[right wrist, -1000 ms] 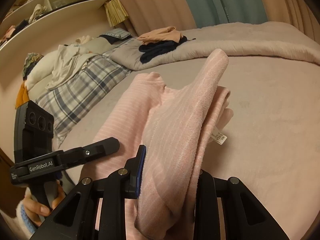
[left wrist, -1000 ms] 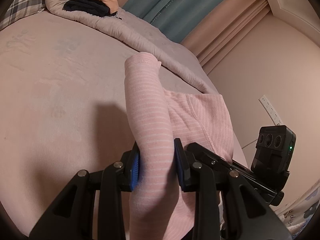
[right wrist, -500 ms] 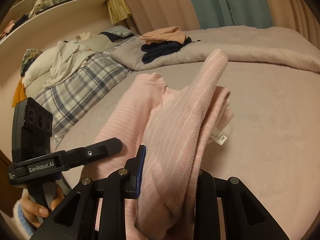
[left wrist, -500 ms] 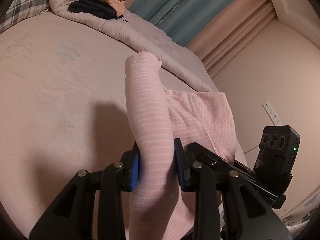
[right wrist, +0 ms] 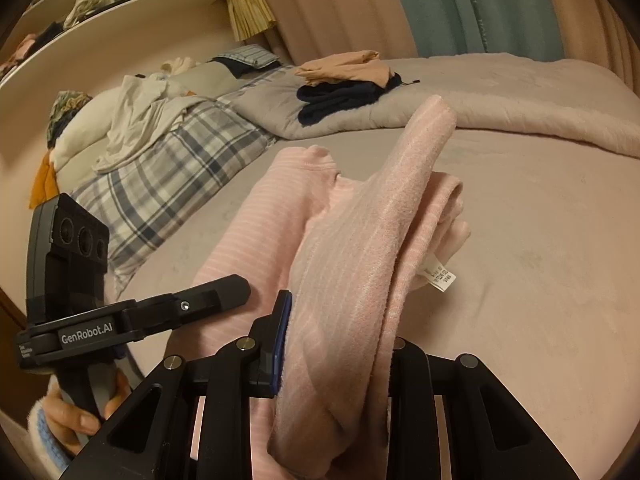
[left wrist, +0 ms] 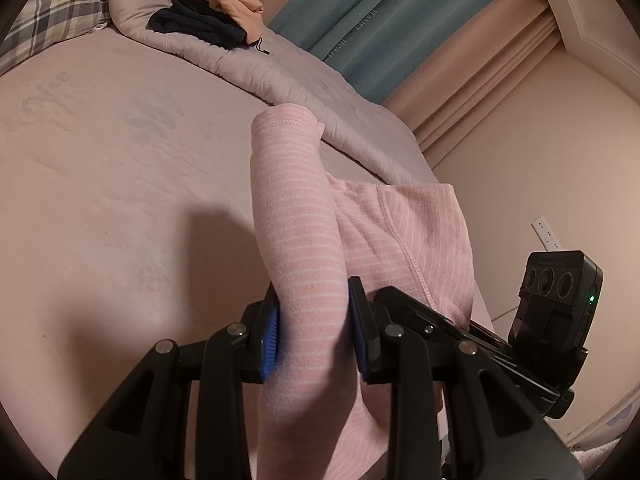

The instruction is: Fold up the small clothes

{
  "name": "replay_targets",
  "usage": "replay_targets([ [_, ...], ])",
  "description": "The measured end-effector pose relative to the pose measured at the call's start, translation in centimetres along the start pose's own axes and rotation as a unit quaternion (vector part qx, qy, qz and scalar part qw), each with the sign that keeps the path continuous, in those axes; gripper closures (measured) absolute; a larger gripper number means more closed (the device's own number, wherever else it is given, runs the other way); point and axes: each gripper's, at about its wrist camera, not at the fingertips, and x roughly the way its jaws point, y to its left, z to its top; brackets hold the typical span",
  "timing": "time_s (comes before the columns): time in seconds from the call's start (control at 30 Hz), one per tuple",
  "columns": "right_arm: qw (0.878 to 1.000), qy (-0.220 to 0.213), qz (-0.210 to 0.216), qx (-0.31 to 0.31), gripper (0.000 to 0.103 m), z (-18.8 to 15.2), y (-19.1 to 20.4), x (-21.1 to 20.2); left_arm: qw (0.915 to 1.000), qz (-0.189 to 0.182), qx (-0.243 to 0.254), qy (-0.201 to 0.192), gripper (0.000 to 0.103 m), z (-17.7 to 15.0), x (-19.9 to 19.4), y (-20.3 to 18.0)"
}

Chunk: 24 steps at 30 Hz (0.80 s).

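1. Left hand-held gripper [left wrist: 314,330] – clenched on a bunched fold of the pink striped garment [left wrist: 296,240]; both blue pads [left wrist: 270,334] press the cloth, lower centre of the left wrist view.
2. Right hand-held gripper [right wrist: 340,344] – also clamped on the same garment [right wrist: 360,264]; left blue pad visible against the fabric, right pad hidden behind the cloth.
3. Garment is lifted above the bed [left wrist: 100,200], stretched between the two grippers; a hemmed end sticks up past each set of fingers.
4. White care label [right wrist: 439,276] hangs off the garment's right edge, centre right of the right wrist view.
5. Left gripper's body and a hand [right wrist: 76,412] on its handle show at lower left of the right wrist view.
6. Far end of the bed – folded dark garment [right wrist: 340,100] with a peach one [right wrist: 348,66] on top, sitting on a rolled quilt [right wrist: 520,100].
7. Plaid pillow [right wrist: 160,176] and loose white clothes [right wrist: 136,120] at upper left of the right wrist view.
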Motion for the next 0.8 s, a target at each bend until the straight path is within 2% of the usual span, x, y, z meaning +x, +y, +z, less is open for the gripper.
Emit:
replay_targets([
  [0.1, 1.0, 0.007, 0.019, 0.018, 0.073, 0.2, -0.4, 0.4, 1.0, -0.001, -0.004, 0.004, 0.074, 0.3, 0.2, 0.3],
  [0.8, 1.0, 0.015, 0.015, 0.007, 0.073, 2.0, 0.4, 2.8, 0.9999, 0.007, -0.01, 0.005, 0.074, 3.3, 1.9, 1.8],
])
